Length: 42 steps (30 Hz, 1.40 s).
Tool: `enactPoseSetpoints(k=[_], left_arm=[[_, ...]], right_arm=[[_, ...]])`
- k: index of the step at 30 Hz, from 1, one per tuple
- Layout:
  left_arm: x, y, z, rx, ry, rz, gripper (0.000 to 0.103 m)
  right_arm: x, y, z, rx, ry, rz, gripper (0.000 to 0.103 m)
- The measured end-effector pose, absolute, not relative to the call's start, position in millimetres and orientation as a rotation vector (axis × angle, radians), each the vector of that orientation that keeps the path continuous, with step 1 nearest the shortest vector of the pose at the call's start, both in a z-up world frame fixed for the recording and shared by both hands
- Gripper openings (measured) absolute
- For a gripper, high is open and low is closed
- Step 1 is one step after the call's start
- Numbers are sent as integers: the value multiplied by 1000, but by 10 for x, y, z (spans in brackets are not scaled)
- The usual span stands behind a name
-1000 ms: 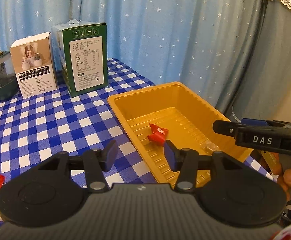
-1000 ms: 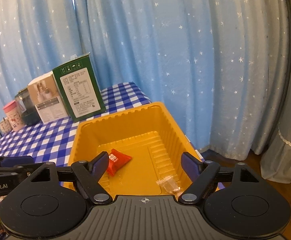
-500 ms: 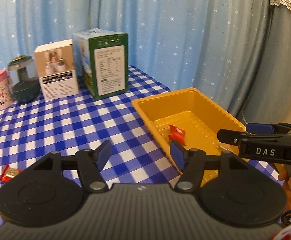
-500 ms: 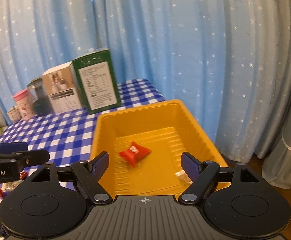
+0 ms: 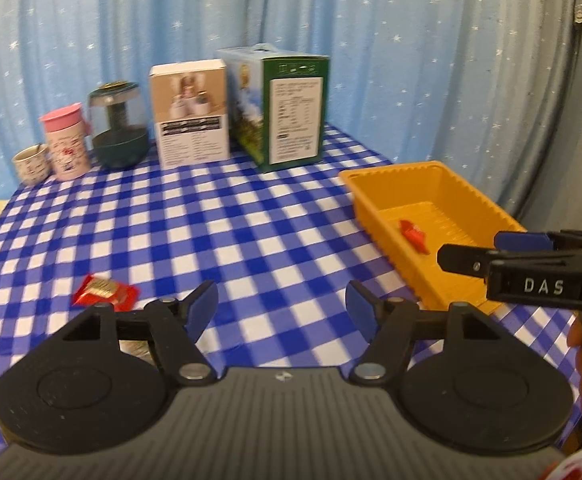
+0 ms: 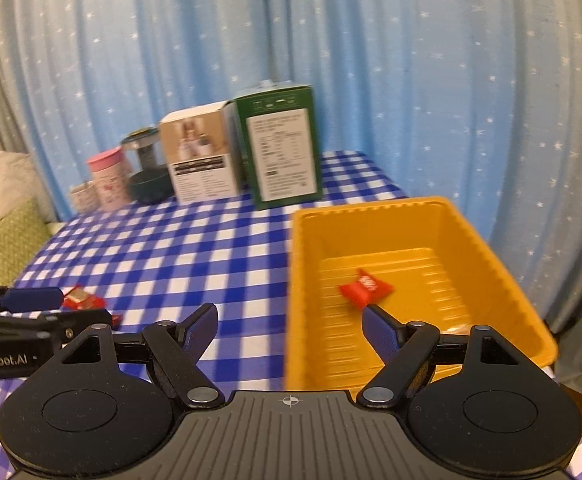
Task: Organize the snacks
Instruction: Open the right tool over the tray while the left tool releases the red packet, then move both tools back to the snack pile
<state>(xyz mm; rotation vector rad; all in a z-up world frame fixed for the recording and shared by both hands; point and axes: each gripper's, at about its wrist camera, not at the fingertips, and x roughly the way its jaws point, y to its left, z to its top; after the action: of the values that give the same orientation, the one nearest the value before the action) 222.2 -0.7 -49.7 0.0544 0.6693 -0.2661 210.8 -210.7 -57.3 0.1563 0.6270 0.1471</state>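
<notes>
A yellow tray [image 5: 375, 209] [image 6: 303, 260] sits at the table's right edge with a red snack packet [image 5: 413, 235] [image 6: 365, 289] inside. Another red packet [image 5: 105, 290] [image 6: 81, 299] lies on the checked cloth at the left, just ahead of my left gripper's left finger. My left gripper [image 5: 281, 306] is open and empty above the cloth, left of the tray. My right gripper [image 6: 291, 324] is open and empty over the tray's near left rim; it also shows at the right of the left wrist view [image 5: 491, 258].
At the back of the table stand a green box [image 5: 291, 108], a white box [image 5: 190, 114], a dark green jar [image 5: 119, 125], a pink tumbler [image 5: 67, 142] and a small cup [image 5: 31, 164]. Blue curtains hang behind. A sofa cushion [image 6: 3, 236] lies left of the table.
Both grippers have swung left, away from the tray. The tray has shifted to the right in both views, and the red packet on the cloth has come into view.
</notes>
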Motion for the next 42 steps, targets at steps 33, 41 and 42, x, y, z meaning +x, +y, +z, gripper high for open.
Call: enactPoseSetpoints(k=[33, 41, 42], left_arm=[[1627, 1378, -821, 20, 767, -16, 68], [1712, 1533, -860, -1, 783, 3, 68], [1729, 1548, -866, -3, 785, 10, 68]], right_arm=[[1860, -804, -971, 110, 751, 412, 79], [1893, -513, -1139, 107, 799, 467, 78], [1899, -467, -1167, 112, 804, 482, 76]])
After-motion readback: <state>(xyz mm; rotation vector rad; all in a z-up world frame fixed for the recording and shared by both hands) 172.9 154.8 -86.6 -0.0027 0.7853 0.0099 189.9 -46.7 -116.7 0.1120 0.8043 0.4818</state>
